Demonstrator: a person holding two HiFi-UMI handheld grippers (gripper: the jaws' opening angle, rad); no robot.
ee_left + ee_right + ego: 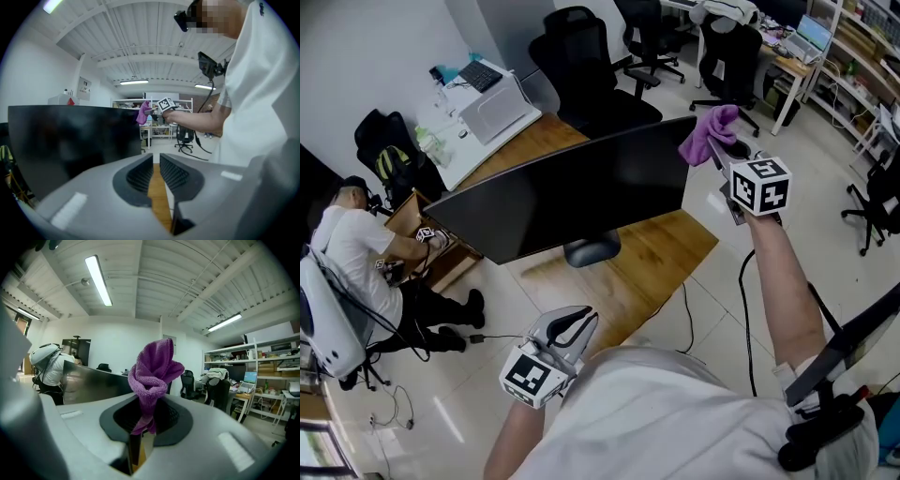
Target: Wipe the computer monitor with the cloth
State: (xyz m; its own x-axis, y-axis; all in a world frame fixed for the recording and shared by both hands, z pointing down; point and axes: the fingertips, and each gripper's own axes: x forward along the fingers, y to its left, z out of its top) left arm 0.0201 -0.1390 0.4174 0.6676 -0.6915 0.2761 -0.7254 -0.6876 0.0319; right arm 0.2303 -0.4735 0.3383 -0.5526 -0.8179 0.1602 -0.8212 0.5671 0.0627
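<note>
1. Wooden desk (666,248): runs from the upper centre to the centre right of the head view. A white table (473,150) adjoins it at upper left.

2. Monitor (572,192): stands upright on the wooden desk at the centre of the head view, on a dark oval base (592,250). The screen is dark. In the left gripper view the monitor (70,140) fills the left half.

3. Black office chairs (581,56): grouped along the top of the head view, behind the desk.

4. Seated person (356,253): at the left edge of the head view, in a white shirt.

5. Right gripper (724,155): held up at the upper right of the head view, beside the monitor's top right corner. Its own view shows the right gripper (143,427) with jaws clamped on the lower end of the cloth.

6. Left gripper (567,328): low at the bottom centre of the head view, well apart from the monitor. Its own view shows the left gripper (156,176) with jaws drawn together to a slit and nothing between them.

7. Purple cloth (710,131): bunched and standing up out of the right jaws (152,373), just beside the monitor's top right corner (143,112). Contact with the monitor cannot be confirmed.
</note>
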